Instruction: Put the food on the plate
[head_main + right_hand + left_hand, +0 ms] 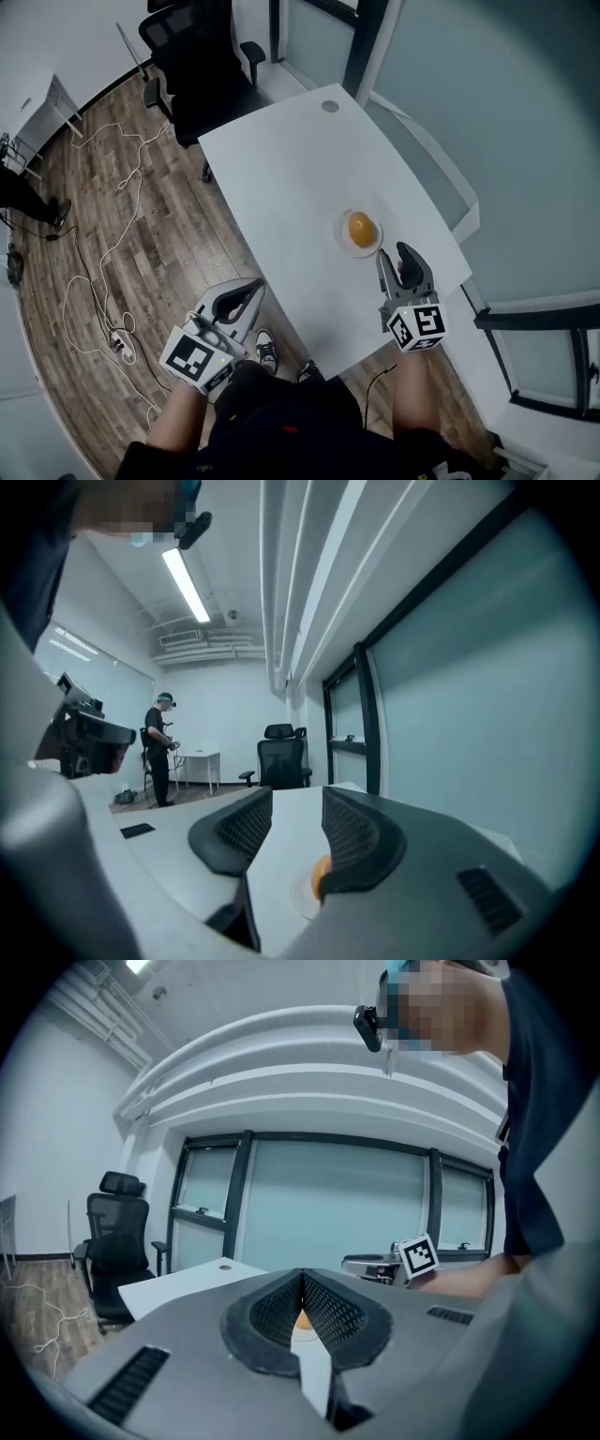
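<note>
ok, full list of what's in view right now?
table: 1, white, centre of the head view
plate: 1, white, on the table near its right edge
food: 1, orange, on the plate
chair: 1, black, at the table's far end
cables: several, white, on the wood floor left of the table
person: 1, dark clothes, standing far off in the right gripper view
left gripper: 1, grey, off the table's near-left edge, jaws together, empty
right gripper: 1, grey, just short of the plate, jaws apart, empty
</note>
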The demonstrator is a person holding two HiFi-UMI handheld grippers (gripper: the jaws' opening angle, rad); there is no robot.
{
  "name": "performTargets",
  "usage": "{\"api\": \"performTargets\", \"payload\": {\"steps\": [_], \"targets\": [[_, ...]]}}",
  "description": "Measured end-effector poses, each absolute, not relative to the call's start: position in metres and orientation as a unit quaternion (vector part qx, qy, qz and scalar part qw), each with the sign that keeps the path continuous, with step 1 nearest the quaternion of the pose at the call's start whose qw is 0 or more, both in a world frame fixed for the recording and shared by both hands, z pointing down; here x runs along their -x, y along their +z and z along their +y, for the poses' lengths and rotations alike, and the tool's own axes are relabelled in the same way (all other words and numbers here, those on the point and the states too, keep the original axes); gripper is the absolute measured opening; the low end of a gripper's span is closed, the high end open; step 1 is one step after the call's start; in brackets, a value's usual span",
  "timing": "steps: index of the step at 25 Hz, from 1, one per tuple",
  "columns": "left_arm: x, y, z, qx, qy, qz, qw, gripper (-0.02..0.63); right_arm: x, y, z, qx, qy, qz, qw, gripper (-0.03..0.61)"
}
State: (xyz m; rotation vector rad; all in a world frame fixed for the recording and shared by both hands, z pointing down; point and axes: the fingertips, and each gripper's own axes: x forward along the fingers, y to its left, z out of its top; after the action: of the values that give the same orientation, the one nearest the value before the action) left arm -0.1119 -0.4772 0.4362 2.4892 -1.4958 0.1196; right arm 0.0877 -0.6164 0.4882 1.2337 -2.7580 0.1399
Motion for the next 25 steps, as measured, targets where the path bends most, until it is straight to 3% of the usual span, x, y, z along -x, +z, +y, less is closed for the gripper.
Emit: {"api": "performTargets", "payload": {"steps": [5,8,17,25], "targets": [[0.106,0.405,-0.476,-0.857,0.034,-0.508,0.074,0.021,-0.11,0.427,-0.564,-0.411,0.011,-0.912,0.02,0.069],[0.108,0.384,-0.472,-0.86,0.025,-0.508,0.049,0.021,-0.115,0.393,-0.536,-0.409,-0.011,-0.912,0.001,0.044],[0.078,0.337,-0.447,-0.879,-0.005,-0.477,0.013,0.021,-0.14,0.329,-0.476,-0.401,-0.004,-0.915,-0.051,0.034],[0.058,0.317,-0.441,-0.889,-0.014,-0.457,-0.005,0.021,-0.163,0.314,-0.465,-0.421,-0.011,-0.905,-0.057,0.034]]}}
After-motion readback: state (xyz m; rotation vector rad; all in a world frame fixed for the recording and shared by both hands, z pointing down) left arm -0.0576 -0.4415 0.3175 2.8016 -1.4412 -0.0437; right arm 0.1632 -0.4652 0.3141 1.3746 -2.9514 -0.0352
